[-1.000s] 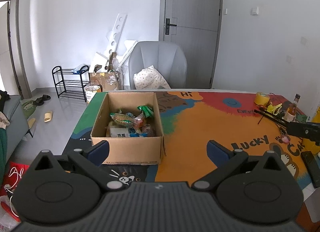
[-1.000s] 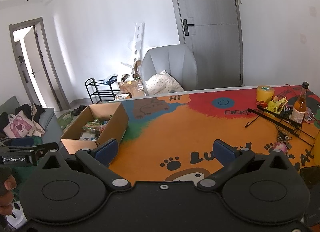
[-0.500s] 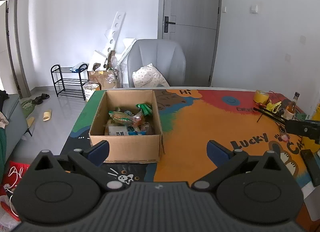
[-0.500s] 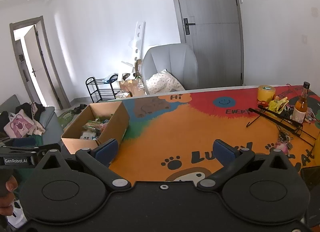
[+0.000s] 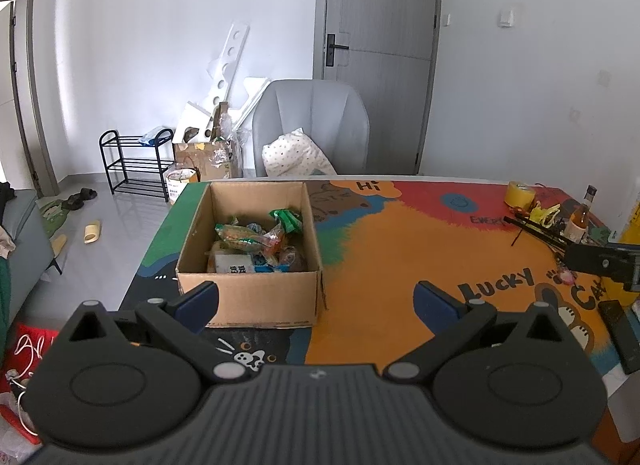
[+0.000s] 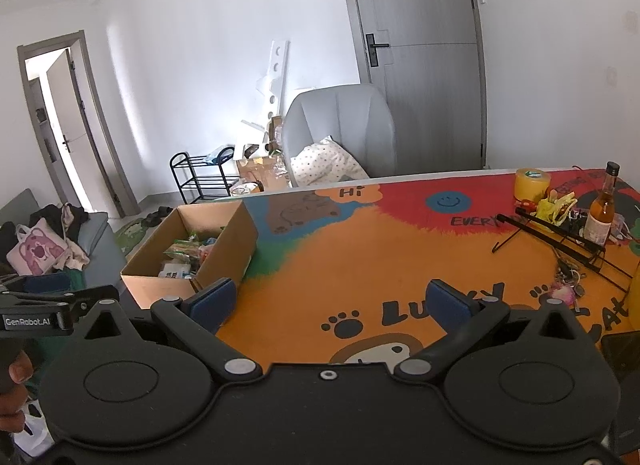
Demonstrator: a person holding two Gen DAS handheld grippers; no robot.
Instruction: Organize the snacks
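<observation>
White walls and a grey door back a table (image 5: 400, 257) covered by a bright cartoon mat, and on its left end sits one open cardboard box (image 5: 248, 297), the only box in play. Inside lies a heap of snack packets (image 5: 250, 243): a green wrapper at the far side, an orange and green bag across the middle, a white and blue pack nearer the front wall. An exact count is beyond me, since they overlap; five or so, I'd guess. These look like light, crinkly film packs, soft and likely slippery, some with crushable contents, so a pinch on a sealed end seam seems the safest hold.

Left gripper (image 5: 316, 301) hovers just in front of the box's near wall, fingers spread wide and holding nothing. Right gripper (image 6: 330, 299) hangs over the orange middle of the mat, also spread wide and empty. Far right: one yellow tape roll (image 6: 532, 183), one bottle (image 6: 600, 213), one black wire rack (image 6: 560, 241).
</observation>
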